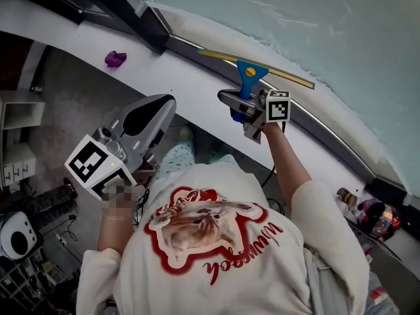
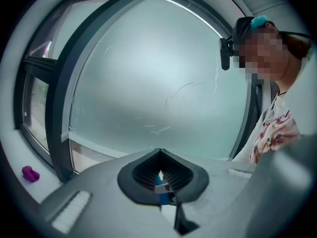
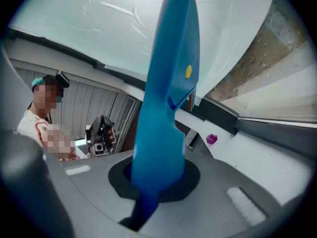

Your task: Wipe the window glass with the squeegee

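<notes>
A squeegee (image 1: pixel 250 76) with a blue handle and a long yellow blade lies against the lower part of the frosted window glass (image 1: pixel 328 25), just above the dark bottom frame. My right gripper (image 1: pixel 240 105) is shut on the blue handle; in the right gripper view the squeegee (image 3: pixel 171 83) rises out of the right gripper (image 3: pixel 156 176) toward the glass (image 3: pixel 89 19). My left gripper (image 1: pixel 161 107) hangs lower and to the left, away from the window, with jaws closed and nothing held. In its own view the left gripper (image 2: pixel 161 176) faces the glass (image 2: pixel 148 83) from a distance.
A small purple object (image 1: pixel 115 58) lies on the white sill (image 1: pixel 190 84), left of the squeegee. A dark window post (image 1: pixel 147 21) stands beyond it. Bottles and clutter (image 1: pixel 367 212) sit at the right, shelves and gear (image 1: pixel 16 156) at the left.
</notes>
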Tool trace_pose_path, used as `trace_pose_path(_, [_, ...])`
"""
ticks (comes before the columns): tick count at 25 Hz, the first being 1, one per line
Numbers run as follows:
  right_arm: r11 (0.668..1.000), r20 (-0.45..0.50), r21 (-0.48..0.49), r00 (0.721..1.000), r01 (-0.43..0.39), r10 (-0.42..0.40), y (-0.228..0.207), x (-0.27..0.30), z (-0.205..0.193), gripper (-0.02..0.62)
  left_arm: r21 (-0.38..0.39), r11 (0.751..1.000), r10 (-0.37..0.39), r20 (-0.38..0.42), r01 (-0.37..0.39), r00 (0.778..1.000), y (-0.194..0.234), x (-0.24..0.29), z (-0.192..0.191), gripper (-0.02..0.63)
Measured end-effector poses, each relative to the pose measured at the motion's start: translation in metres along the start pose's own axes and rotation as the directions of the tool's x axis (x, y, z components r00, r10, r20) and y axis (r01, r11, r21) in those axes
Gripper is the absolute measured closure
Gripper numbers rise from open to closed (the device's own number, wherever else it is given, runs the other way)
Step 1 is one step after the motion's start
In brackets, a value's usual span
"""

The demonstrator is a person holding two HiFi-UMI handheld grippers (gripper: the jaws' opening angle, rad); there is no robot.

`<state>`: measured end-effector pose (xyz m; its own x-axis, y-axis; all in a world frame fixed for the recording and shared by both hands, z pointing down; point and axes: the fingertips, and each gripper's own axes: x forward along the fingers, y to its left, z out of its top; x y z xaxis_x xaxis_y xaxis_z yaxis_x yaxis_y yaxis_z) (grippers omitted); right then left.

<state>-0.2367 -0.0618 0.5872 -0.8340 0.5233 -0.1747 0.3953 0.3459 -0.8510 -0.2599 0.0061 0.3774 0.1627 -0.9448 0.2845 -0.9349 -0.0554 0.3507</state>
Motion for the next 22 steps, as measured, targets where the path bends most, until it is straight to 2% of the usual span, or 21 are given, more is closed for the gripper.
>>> trace_pose_path(2, [1.0,-0.035,-0.014,0.999,-0.005,0.004,0.023,0.001,-0.015,0.58,-0.004,1.0,0.031,0.038,-0.03,0.999,0.006,-0.007,0.005,0.605])
trace_pose_path(4, [0.999,-0.028,-0.048,1.0,-0.006,0.005,0.047,-0.002,-0.017,0.581,-0.014,0.999,0.043,0.072,-0.043,0.996,0.011,-0.009,0.01,0.605])
trace_pose_path(7, [0.993,0.015,-0.122,1.0,0.005,-0.003,0.074,-0.009,-0.006,0.581,-0.001,0.999,0.043,0.108,-0.044,0.993,0.017,-0.009,0.023,0.605])
trace_pose_path(11, [0.976,0.052,-0.219,0.999,0.008,0.003,0.098,-0.011,0.012,0.581,0.053,0.998,0.013,0.144,-0.021,0.989,0.025,-0.006,0.041,0.605])
trace_pose_path(15, [0.957,0.075,-0.288,0.997,0.04,-0.019,0.117,-0.004,0.021,0.581,0.065,0.997,-0.043,0.118,0.035,0.992,0.04,0.005,0.042,0.605])
trace_pose_path(19, [0.95,0.137,-0.299,0.99,0.086,-0.046,0.13,0.021,0.042,0.581,0.057,0.991,-0.126,0.089,0.122,0.988,0.067,0.009,0.05,0.605])
trace_pose_path(22, [0.928,0.179,-0.35,0.981,0.129,-0.069,0.123,0.05,0.071,0.58,0.125,0.975,-0.193,0.047,0.186,0.98,0.11,0.022,0.058,0.605])
